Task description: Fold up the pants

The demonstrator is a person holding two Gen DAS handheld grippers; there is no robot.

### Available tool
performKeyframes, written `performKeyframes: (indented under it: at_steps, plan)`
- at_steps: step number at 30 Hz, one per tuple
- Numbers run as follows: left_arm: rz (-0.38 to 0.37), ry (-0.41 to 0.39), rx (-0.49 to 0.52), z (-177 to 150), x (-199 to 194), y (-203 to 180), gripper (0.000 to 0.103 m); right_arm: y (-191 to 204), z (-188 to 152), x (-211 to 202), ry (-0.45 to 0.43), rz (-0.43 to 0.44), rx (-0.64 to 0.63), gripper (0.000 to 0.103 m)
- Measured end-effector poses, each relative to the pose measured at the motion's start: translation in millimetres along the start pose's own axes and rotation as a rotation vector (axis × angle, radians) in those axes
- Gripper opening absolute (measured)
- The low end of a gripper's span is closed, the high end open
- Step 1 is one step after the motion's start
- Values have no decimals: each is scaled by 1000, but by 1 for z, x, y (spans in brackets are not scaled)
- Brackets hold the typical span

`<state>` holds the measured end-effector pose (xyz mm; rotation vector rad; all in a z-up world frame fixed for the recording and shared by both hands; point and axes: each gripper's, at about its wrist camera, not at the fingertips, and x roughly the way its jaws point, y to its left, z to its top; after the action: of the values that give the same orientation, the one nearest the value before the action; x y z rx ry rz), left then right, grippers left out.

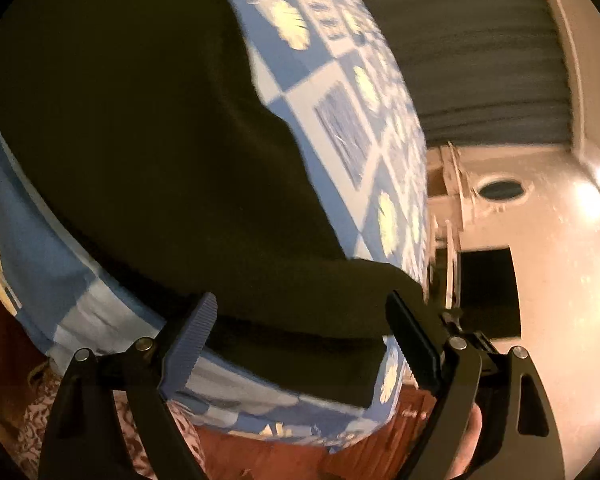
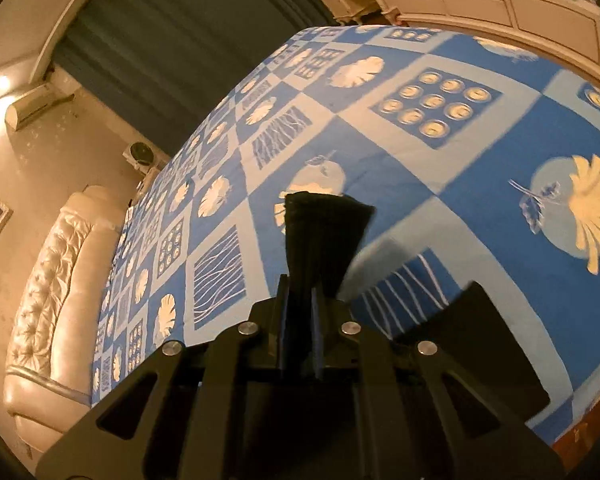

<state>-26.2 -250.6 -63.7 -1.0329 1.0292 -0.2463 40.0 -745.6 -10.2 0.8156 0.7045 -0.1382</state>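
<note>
Black pants (image 1: pixel 160 140) lie spread over a bed with a blue patterned sheet (image 1: pixel 340 112). One end of them hangs over the bed's near corner. In the left wrist view my left gripper (image 1: pixel 304 336) stands wide open at that corner, and the overhanging cloth shows between its fingers (image 1: pixel 196 336) with no pad pressing on it. In the right wrist view my right gripper (image 2: pixel 300 300) is shut on a bunched end of the pants (image 2: pixel 324 232), which fans out past the fingertips above the sheet (image 2: pixel 460 184). A further black flap (image 2: pixel 472 320) shows to its right.
A cream tufted headboard (image 2: pixel 56 260) stands at the bed's far left end. Dark curtains (image 2: pixel 160 40) and white cabinets (image 2: pixel 500 4) line the walls. Below the bed corner are reddish floor (image 1: pixel 300 452) and a patterned rug (image 1: pixel 40 420). A hand (image 1: pixel 468 440) holds the left gripper.
</note>
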Motion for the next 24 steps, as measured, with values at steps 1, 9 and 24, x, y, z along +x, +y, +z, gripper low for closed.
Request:
performKeyframes:
  at_steps: [1,9,24]
  plan:
    - [6,7,22,-4,-1,-3,85,-7,-2,-4,-5,2,9,9]
    - [42,43,35,-7,3,5,85,-62,-36,-38,-21,28,114,9]
    - [55,144,103,-26,21,-2,85,-138,-92,-55,-44,106,379,8]
